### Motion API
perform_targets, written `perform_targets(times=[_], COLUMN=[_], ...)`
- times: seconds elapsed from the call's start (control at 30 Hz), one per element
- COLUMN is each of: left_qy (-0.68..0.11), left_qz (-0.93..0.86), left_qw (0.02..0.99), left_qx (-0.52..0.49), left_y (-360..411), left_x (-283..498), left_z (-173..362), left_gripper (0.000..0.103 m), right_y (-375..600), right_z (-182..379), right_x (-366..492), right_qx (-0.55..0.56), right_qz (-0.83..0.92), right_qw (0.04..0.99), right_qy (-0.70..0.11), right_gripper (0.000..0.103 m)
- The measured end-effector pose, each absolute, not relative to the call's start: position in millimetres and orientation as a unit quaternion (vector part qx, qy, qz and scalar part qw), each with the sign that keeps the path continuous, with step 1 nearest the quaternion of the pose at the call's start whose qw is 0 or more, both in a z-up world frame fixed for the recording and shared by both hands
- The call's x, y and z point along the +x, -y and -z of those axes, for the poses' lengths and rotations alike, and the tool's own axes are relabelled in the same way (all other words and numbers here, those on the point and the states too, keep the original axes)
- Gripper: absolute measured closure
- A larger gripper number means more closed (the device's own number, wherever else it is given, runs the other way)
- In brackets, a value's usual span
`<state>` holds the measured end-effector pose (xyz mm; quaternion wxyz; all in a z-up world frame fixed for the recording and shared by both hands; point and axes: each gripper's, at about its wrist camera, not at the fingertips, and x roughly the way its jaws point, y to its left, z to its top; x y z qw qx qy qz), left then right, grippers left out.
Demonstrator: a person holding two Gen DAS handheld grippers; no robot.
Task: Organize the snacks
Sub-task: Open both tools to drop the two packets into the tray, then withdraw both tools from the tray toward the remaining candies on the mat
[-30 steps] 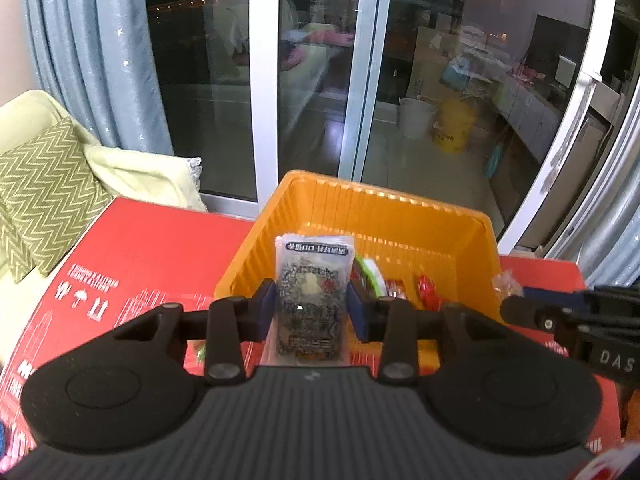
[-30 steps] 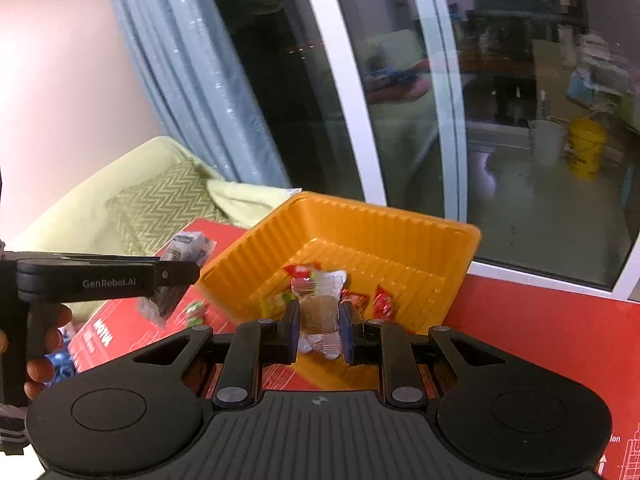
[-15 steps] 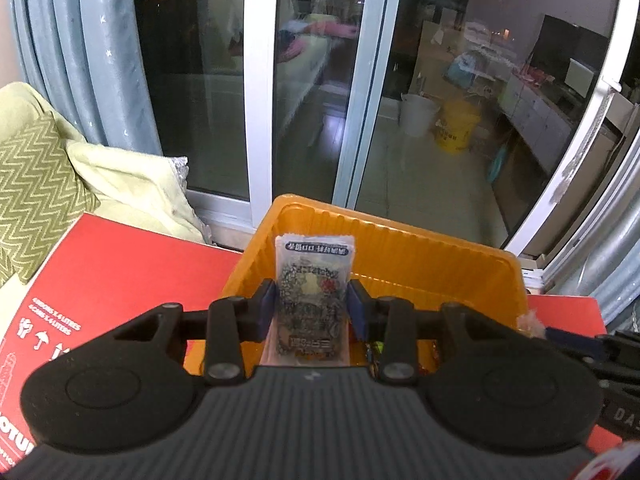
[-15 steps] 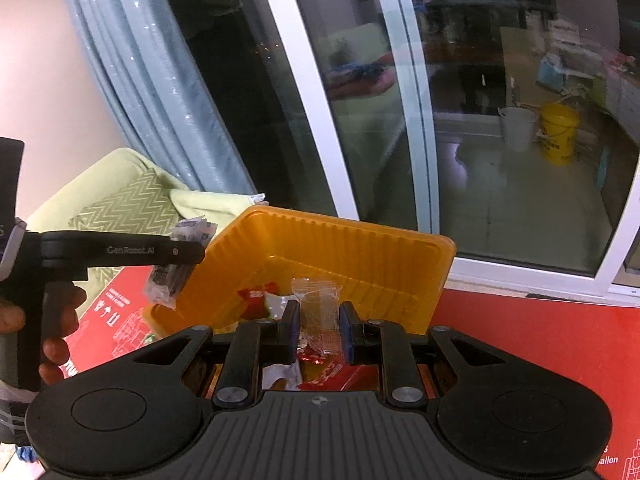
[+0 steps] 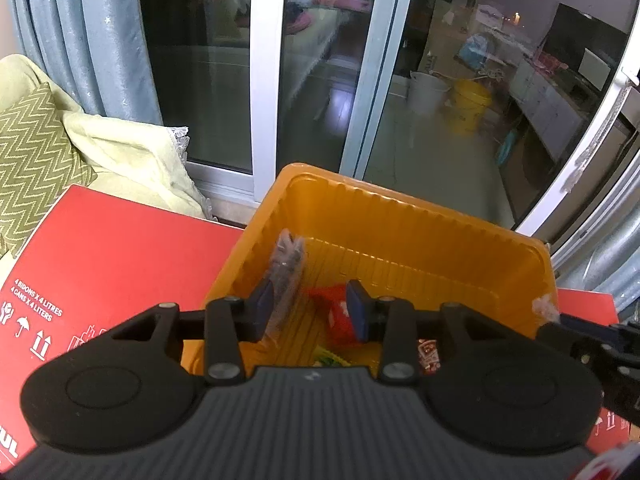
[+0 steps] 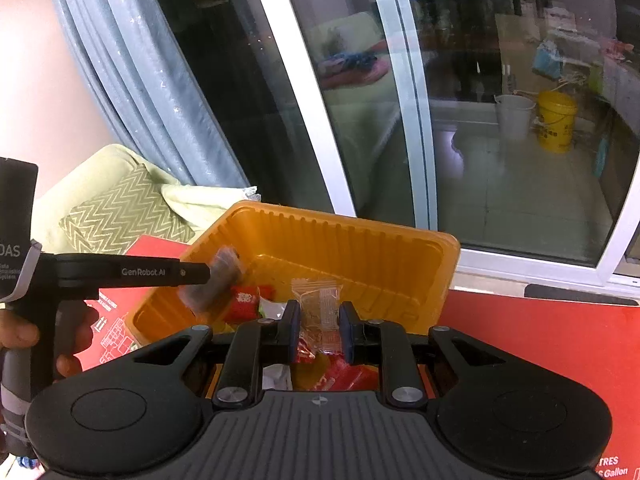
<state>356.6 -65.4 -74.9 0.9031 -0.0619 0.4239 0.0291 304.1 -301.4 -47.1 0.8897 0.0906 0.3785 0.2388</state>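
An orange plastic basket [image 5: 400,216] stands on a red box [image 5: 104,248] and holds several wrapped snacks, among them a red packet [image 5: 336,314]. My left gripper [image 5: 310,310] is open over the basket. A grey foil snack packet [image 5: 286,268], blurred, drops beside its left finger; it also shows in the right wrist view [image 6: 216,282]. My right gripper [image 6: 319,330] is shut on a clear-wrapped brown snack [image 6: 318,312] above the basket [image 6: 360,240]. The left gripper [image 6: 188,273] shows at the left there.
A sliding glass door [image 5: 320,80] with white frames is right behind the basket. A blue curtain [image 5: 80,40] hangs at the left, above a pale green sofa with a zigzag cushion [image 5: 28,152]. The red box top [image 6: 540,340] extends to the right.
My left gripper has opened and let go of the grey foil packet, which falls into the basket. Both grippers have moved forward over the basket. The right gripper still holds its snack.
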Motion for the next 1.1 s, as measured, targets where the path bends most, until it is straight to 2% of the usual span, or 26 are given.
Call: perform_targets(times=[0.9,0.97,1.03,1.1], left_qy=[-0.422,-0.419,-0.417,-0.415], left_qz=[-0.028,-0.031,-0.033,-0.036], left_qw=[0.903,0.904,0.904,0.904], left_qx=[-0.078,-0.082,-0.087,-0.092], left_y=[53,52,50,48], left_x=[322,317,311,303], left_z=[68,66,65,63], left_gripper=[0.067,0.067,0.067,0.067], right_y=[273,273,274,275], right_z=[61,60,59,57], right_x=[346,344,341,335], right_qx=[0.079,0.078,0.079,0.085], right_qz=[-0.247,-0.247,-0.245,-0.246], right_qw=[0.884,0.884,0.884,0.887], right_qy=[-0.389,-0.389,-0.39,-0.382], right_gripper=[0.081,0.074,0.05,0.047])
